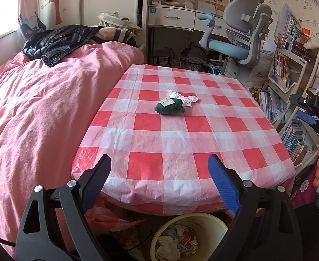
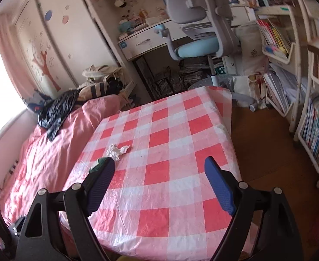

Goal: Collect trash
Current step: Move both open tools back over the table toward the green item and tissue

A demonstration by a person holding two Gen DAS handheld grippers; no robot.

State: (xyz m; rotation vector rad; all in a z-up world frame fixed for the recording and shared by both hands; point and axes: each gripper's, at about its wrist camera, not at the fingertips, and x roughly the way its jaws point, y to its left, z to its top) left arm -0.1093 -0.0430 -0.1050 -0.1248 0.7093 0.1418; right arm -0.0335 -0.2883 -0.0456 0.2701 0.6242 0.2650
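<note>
Your path across the checked table (image 1: 181,134) lies bare up to the green plush (image 1: 170,107) touching the crumpled paper (image 1: 182,97) mid-table, bed (image 1: 40,108) tight along the left edge, bookshelves (image 2: 311,108) right, bin (image 1: 187,237) below the near edge

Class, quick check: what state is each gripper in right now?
Left gripper: jaws open, holding nothing.
Right gripper: jaws open, holding nothing.
</note>
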